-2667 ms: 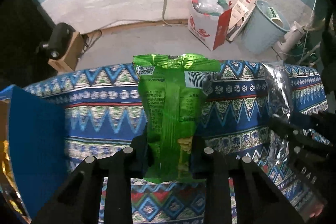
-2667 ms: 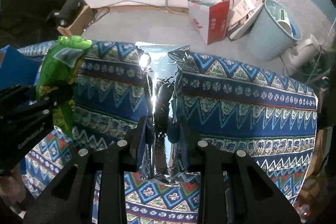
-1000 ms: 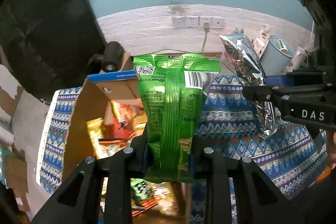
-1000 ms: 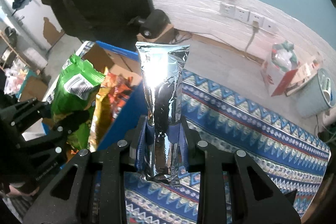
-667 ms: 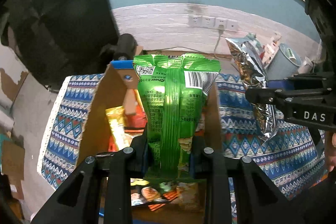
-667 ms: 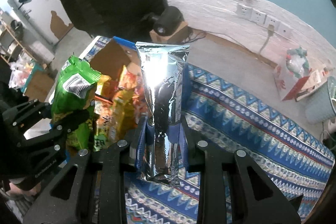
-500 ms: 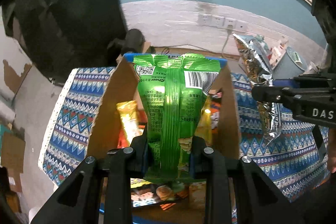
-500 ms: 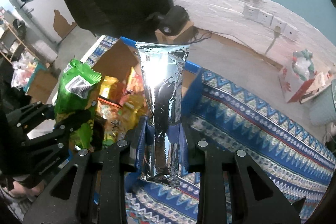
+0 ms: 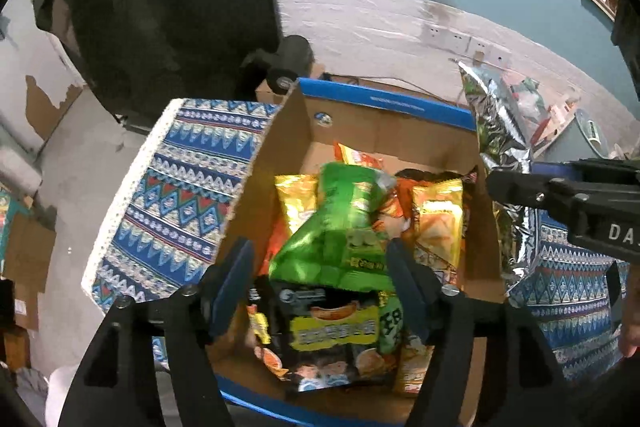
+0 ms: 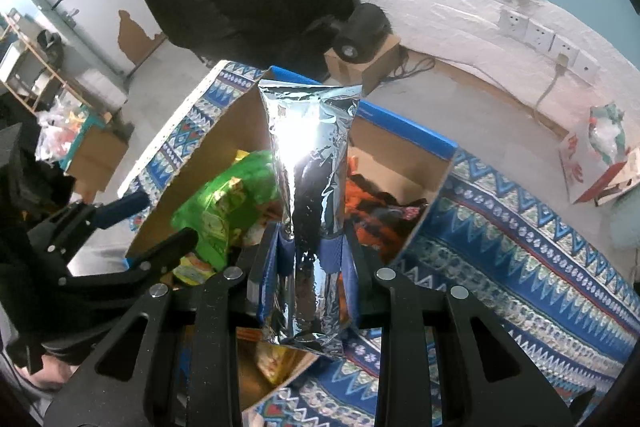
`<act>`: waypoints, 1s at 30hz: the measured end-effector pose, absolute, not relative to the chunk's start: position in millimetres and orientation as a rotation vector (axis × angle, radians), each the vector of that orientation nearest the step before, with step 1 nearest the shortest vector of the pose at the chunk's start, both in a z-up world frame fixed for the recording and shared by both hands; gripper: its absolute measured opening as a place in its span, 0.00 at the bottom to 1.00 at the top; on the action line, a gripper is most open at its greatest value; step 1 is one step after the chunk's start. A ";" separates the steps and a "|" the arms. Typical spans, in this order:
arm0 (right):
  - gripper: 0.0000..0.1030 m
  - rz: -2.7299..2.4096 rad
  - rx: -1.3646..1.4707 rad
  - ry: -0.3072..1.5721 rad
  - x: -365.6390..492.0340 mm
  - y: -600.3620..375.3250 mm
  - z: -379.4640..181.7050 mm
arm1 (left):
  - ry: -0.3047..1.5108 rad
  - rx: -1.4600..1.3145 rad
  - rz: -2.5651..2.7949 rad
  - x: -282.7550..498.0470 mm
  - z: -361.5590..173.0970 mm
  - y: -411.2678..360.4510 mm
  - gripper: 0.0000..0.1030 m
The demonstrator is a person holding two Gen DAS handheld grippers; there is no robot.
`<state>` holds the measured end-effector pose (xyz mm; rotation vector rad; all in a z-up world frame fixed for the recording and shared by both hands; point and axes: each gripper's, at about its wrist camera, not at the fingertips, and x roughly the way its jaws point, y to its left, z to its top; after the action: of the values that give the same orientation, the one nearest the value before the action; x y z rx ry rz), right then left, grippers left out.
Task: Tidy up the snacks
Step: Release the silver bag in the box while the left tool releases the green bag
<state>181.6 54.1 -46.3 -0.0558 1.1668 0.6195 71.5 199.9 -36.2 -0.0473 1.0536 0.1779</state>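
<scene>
Over the cardboard box (image 9: 400, 123), your left gripper (image 9: 320, 283) is opening, jaws clear of the green bag (image 9: 340, 227) dropping onto the packets, while your right gripper (image 10: 312, 251) is clamping the silver bag (image 10: 310, 163), not yet boxed.

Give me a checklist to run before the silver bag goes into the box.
1. Left hand-held gripper has let go of the green bag: ok, its jaws have just been opening and stand apart, the bag loose between them.
2. Green bag is in the cardboard box: ok, it lies tilted on the other snacks.
3. Right hand-held gripper has a firm hold on the silver bag: ok, jaws shut on its lower part.
4. Silver bag is above the box opening: ok in the right wrist view.
5. Room in the box for it: cannot tell, snacks cover most of the floor.
</scene>
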 end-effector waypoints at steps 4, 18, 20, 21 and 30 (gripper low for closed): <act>0.26 0.639 -0.026 1.188 183.0 61.6 -50.2 | 1.055 -0.060 0.183 65.6 -29.4 205.8 0.72; 0.46 0.662 -0.009 1.155 171.6 68.5 -38.8 | 1.034 -0.048 0.187 52.1 -16.8 206.9 0.78; 0.55 0.644 -0.002 1.142 168.9 63.1 -33.8 | 1.025 -0.040 0.185 50.7 -14.1 204.6 0.79; 0.61 0.636 0.000 1.136 167.9 60.9 -31.8 | 1.021 -0.036 0.184 49.8 -12.7 203.7 0.81; 0.79 0.515 -0.051 1.036 145.7 31.3 -6.4 | 0.982 -0.003 0.175 42.0 0.8 190.5 0.87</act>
<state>145.7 31.3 -6.4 -0.0510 1.0361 0.5151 42.0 190.5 0.8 -0.0028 0.9823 0.1752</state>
